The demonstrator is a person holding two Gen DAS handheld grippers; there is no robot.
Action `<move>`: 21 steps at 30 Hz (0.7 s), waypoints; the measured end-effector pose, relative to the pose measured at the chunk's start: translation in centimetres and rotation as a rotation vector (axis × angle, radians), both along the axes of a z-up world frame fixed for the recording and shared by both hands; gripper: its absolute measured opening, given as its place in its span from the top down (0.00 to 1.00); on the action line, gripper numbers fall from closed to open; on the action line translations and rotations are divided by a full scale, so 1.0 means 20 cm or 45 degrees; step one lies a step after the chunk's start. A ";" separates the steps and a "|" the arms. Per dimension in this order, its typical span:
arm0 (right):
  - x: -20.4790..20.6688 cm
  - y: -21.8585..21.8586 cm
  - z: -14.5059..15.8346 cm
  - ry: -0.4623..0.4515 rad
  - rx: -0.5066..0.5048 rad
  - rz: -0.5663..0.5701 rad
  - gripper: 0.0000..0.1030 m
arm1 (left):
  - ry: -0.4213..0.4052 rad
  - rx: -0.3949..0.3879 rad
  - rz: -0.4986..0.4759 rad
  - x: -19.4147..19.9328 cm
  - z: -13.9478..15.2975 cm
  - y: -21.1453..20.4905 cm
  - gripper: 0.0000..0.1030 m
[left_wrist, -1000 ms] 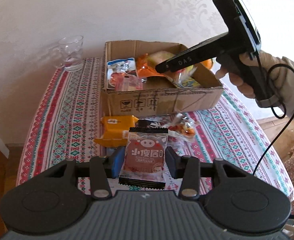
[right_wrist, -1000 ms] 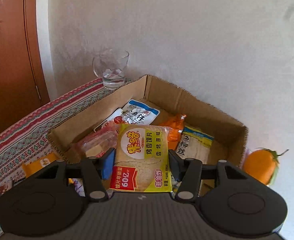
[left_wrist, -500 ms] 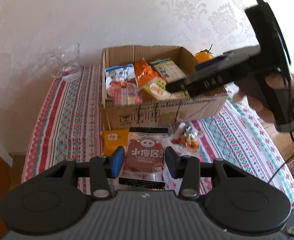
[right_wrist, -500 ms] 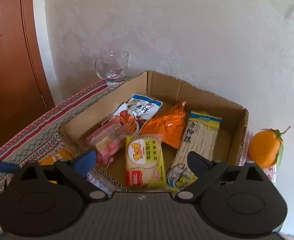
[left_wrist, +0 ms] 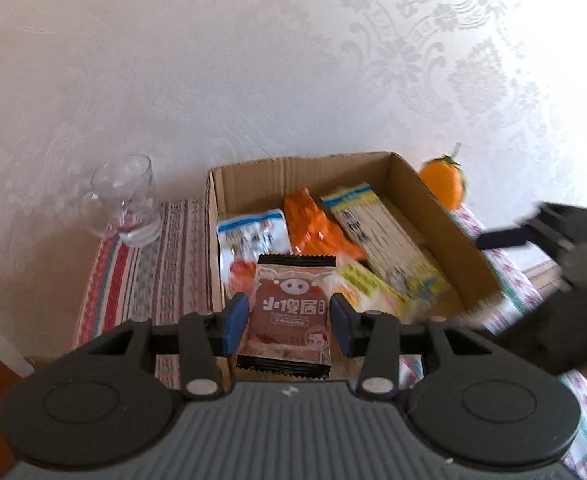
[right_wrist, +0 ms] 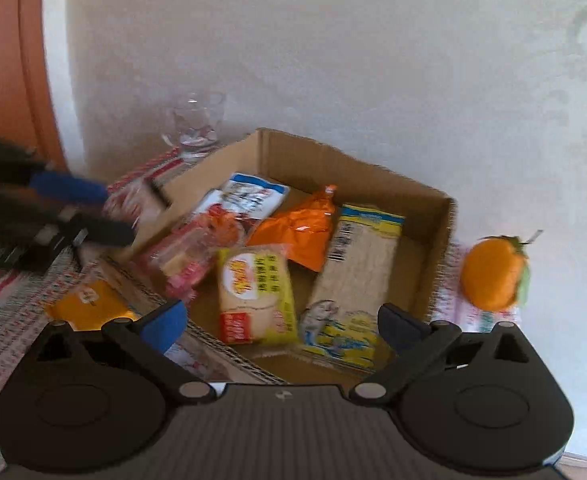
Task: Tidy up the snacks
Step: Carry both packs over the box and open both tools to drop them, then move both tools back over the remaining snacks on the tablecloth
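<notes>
My left gripper point(left_wrist: 289, 318) is shut on a brown pig-print snack packet point(left_wrist: 291, 312) and holds it above the near left part of the open cardboard box point(left_wrist: 445, 216). The box holds a blue-white packet point(left_wrist: 253, 236), an orange packet point(left_wrist: 313, 228), a long noodle packet point(left_wrist: 381, 240) and a yellow cracker packet point(right_wrist: 255, 292). My right gripper point(right_wrist: 283, 322) is open and empty, just in front of the box point(right_wrist: 441, 248). The left gripper also shows blurred at the left of the right wrist view point(right_wrist: 89, 212).
A glass cup point(left_wrist: 127, 200) stands at the back left on the patterned tablecloth point(left_wrist: 149, 272). An orange fruit point(right_wrist: 493, 272) lies right of the box by the wall. An orange packet point(right_wrist: 89, 304) lies on the cloth in front of the box. A wooden door point(right_wrist: 1, 80) is at the left.
My left gripper has carried the pig-print packet forward from the table to over the box. My right gripper released the yellow cracker packet into the box, opened and drew back.
</notes>
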State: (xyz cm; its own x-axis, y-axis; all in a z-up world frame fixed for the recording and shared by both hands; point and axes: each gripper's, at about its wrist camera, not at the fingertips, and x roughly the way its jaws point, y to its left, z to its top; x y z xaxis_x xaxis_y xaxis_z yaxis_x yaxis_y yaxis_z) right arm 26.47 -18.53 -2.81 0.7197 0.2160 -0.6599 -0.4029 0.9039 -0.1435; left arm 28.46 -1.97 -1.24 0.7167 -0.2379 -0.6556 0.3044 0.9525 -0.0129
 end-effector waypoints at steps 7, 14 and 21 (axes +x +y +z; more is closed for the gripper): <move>-0.06 -0.04 0.04 -0.042 -0.023 -0.016 0.00 | 0.012 0.047 0.050 0.31 -0.01 -0.08 0.56; -0.11 -0.04 0.06 -0.059 0.000 -0.033 0.00 | -0.040 0.120 0.158 0.45 -0.06 -0.11 0.16; -0.19 0.00 0.05 -0.071 0.026 -0.050 0.00 | -0.059 0.088 0.169 0.30 -0.01 -0.04 0.11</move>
State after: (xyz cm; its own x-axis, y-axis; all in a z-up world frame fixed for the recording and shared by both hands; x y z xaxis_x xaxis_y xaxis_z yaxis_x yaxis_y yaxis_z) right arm 22.73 -18.60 -1.74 0.7634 0.2000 -0.6142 -0.3592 0.9217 -0.1463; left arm 34.46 -2.77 -1.45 0.7687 -0.0946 -0.6325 0.1747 0.9825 0.0653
